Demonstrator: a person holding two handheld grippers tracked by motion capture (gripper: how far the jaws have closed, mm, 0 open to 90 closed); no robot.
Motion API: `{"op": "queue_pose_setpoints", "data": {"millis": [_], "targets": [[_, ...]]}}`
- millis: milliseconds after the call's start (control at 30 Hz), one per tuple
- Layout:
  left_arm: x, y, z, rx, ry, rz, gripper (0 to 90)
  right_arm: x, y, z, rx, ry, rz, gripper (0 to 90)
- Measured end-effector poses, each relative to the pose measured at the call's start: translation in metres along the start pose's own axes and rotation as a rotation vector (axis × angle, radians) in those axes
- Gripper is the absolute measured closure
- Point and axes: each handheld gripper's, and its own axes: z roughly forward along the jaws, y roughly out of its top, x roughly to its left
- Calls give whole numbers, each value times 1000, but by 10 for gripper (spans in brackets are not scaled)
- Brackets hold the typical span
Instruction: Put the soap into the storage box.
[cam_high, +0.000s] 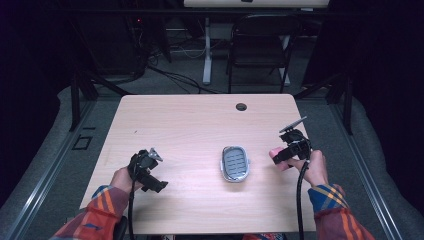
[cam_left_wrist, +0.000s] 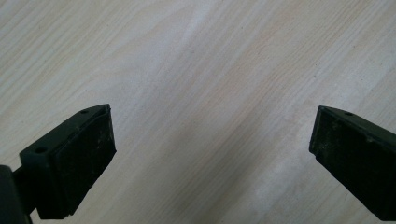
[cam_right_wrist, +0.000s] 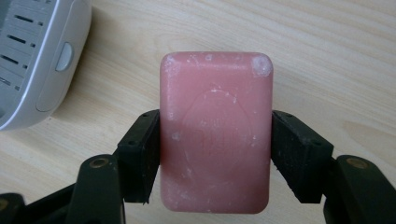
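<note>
Two grippers, one loaded

Left gripper (cam_high: 159, 186) idles released near the table's (cam_high: 190, 120) front-left corner. Soap dish (cam_high: 235, 163) sits centre-front. Right gripper (cam_right_wrist: 215, 154) clamps the pink soap (cam_right_wrist: 215, 130) beside it; slick sides may slip free.

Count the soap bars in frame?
1. The pink soap bar is clamped between the right gripper jaws, just right of the grey soap dish on the table. None seen elsewhere.
</note>
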Motion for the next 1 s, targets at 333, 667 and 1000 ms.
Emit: {"op": "queue_pose_setpoints", "data": {"millis": [333,667,1000], "targets": [[0,0,0,-6,3,-5,2,7,7,-4,1,14,-17,370],[0,0,0,2,-5,1,2,15,9,-6,12,27,-40,369],[0,-1,-1,-9,-4,-5,2,23,14,-12,13,24,-61,369]]}}
